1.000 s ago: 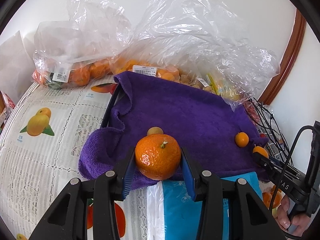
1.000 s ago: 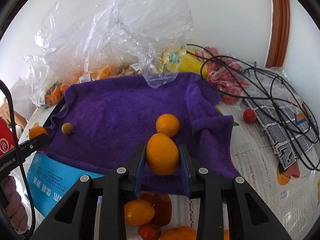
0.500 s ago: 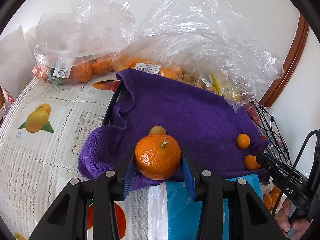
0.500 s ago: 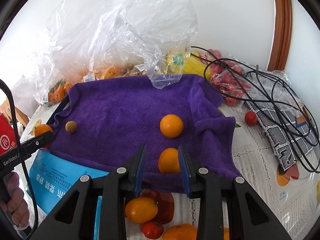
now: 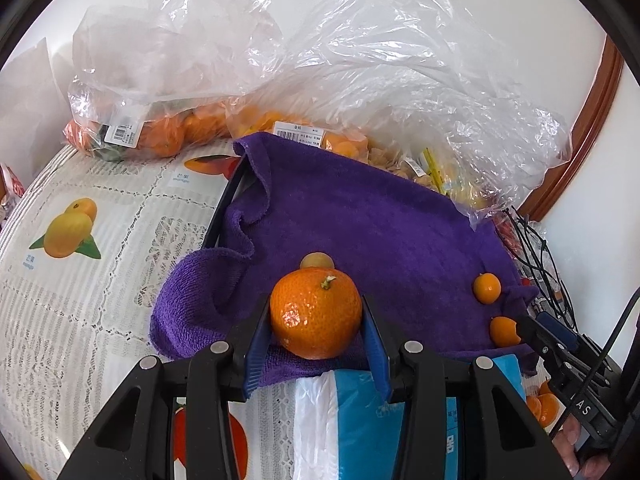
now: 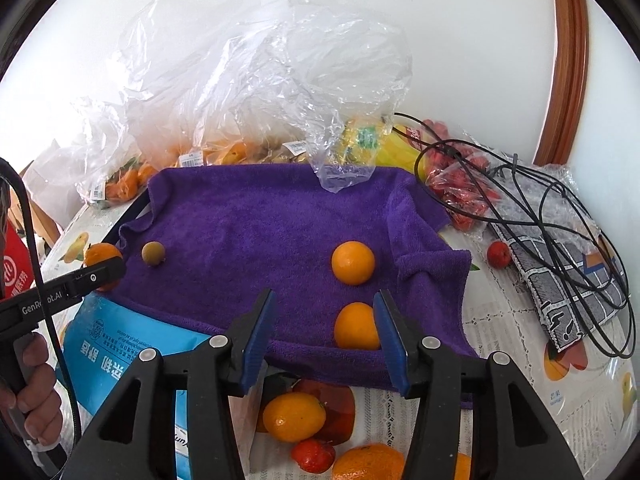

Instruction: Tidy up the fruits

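A: What lies to the right of the purple towel (image 6: pixel 260 224)?

B: A tangle of black cables (image 6: pixel 532 200), looped over a grey grid-patterned pouch (image 6: pixel 568 280) in clear wrap.

A: And at the near edge?

B: A blue printed package (image 6: pixel 116 344), its corner touching the towel's hem. Underneath everything, a lace tablecloth printed with fruit pictures (image 5: pixel 80 240).

A: Behind?

B: A white wall (image 6: pixel 460 40) and a curved brown wooden trim (image 6: pixel 568 60).

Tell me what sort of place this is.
Likely a home dining or kitchen table: a fruit-print lace tablecloth, price-labelled shopping bags of fruit against a white wall, and a purple towel spread for sorting.
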`<state>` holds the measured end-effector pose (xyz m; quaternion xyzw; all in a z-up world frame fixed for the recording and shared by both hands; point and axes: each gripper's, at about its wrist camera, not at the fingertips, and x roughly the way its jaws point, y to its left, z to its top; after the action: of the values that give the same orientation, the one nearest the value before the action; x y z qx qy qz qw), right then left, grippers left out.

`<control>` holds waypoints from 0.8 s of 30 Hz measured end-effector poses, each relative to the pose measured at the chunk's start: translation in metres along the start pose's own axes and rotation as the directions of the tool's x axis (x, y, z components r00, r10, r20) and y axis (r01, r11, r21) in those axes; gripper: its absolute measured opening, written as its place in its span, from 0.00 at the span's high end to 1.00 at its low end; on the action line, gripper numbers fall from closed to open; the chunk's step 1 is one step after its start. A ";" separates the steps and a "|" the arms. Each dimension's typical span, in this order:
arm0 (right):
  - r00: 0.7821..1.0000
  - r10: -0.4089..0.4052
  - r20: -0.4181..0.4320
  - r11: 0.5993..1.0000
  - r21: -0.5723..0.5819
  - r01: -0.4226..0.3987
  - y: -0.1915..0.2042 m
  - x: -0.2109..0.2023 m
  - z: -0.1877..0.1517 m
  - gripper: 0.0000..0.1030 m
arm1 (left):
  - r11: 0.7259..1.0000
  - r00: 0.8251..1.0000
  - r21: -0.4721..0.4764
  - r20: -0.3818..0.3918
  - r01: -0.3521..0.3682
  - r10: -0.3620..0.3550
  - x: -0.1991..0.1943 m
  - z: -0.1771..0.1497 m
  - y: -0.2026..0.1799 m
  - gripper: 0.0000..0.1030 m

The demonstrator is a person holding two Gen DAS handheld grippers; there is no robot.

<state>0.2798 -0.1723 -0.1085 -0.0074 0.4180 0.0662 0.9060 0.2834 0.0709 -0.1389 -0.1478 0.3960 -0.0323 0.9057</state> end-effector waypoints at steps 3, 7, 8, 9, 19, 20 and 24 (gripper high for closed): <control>1.000 -0.002 0.002 1.000 0.006 0.002 -0.001 0.000 0.000 0.49 | 1.000 1.000 0.007 0.003 -0.004 0.004 0.000 0.000 -0.001 0.60; 1.000 0.018 0.018 0.999 0.044 -0.019 -0.006 0.000 0.000 0.43 | 1.000 1.000 0.010 0.003 -0.008 0.008 -0.002 -0.001 -0.002 0.59; 1.000 0.021 0.020 0.999 0.048 -0.022 -0.007 -0.001 0.001 0.43 | 1.000 1.000 0.009 0.001 -0.010 0.010 -0.002 -0.001 -0.002 0.57; 1.000 0.020 0.023 0.998 0.054 -0.022 -0.008 -0.001 0.001 0.43 | 1.000 1.000 0.009 0.001 -0.009 0.009 -0.002 0.000 -0.002 0.55; 0.994 -0.044 0.097 0.996 0.078 0.036 -0.024 -0.037 -0.005 0.39 | 1.000 1.000 0.019 0.028 -0.014 0.013 -0.015 -0.001 -0.005 0.49; 0.994 -0.056 0.097 0.996 0.074 0.049 -0.026 -0.041 -0.007 0.39 | 1.000 1.000 0.023 0.029 -0.011 0.010 -0.016 -0.001 -0.005 0.48; 0.985 -0.141 0.097 0.990 0.046 0.137 -0.040 -0.059 -0.019 0.39 | 0.999 0.999 0.048 0.039 -0.008 0.006 -0.024 -0.003 -0.011 0.45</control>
<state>0.2324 -0.2200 -0.0773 -0.0156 0.3720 -0.0050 0.9281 0.2657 0.0643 -0.1205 -0.1252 0.3780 -0.0357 0.9166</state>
